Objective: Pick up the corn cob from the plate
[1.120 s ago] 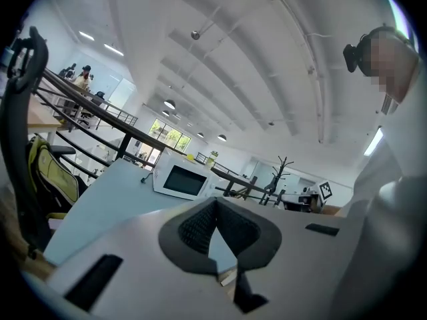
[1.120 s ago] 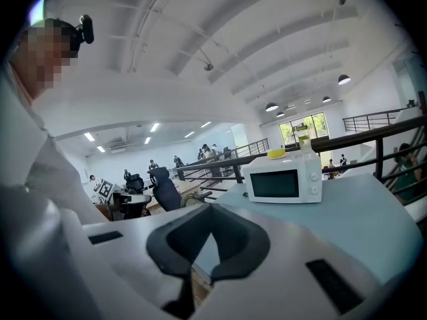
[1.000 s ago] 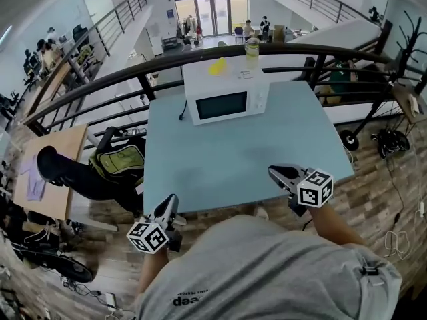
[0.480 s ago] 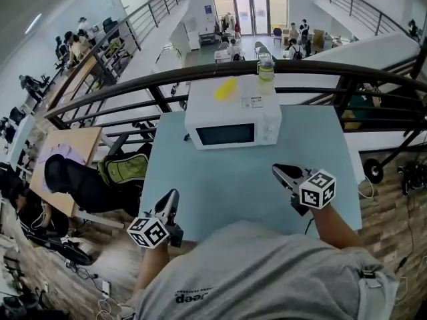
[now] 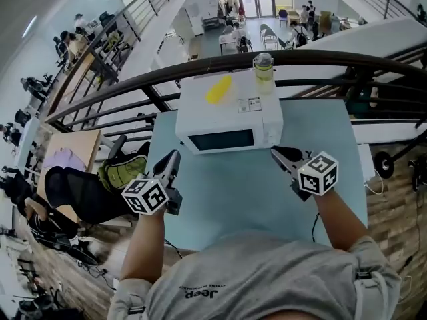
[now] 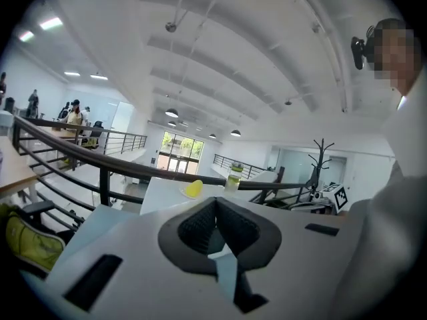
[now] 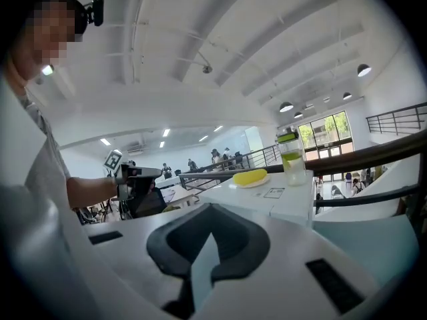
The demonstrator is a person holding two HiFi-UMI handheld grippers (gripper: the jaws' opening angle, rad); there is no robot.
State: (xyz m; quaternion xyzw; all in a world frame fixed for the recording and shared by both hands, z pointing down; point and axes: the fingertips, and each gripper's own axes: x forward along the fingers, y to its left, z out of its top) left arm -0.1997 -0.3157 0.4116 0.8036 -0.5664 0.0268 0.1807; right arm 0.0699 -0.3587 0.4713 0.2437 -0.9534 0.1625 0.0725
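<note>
Low in the head view, the left gripper (image 5: pixel 173 159) and the right gripper (image 5: pixel 277 154) hang over the near part of the pale blue tabletop (image 5: pixel 220 199), one to each side of centre. Each has its jaws pressed together with nothing between them. Just beyond them, at mid-frame, stands a white boxy microwave oven (image 5: pixel 230 122) with a dark glass door. On its flat top, toward the upper left, lies the yellow corn cob (image 5: pixel 219 89) on a small white plate (image 7: pixel 261 182), which is easier to make out from the right gripper view. A clear plastic bottle with a green cap (image 5: pixel 263 69) stands near it on the right, apart from the cob. Behind everything curves a dark metal railing (image 5: pixel 333 59). The cob will likely be light and stiff, but round and perhaps slick, so it may roll on the shallow plate. A hold across its thick middle, jaws square to its long axis, looks safest — a pinch near a tapered end could squirt it out. Neither gripper is near it yet, and both would first need to open.
</note>
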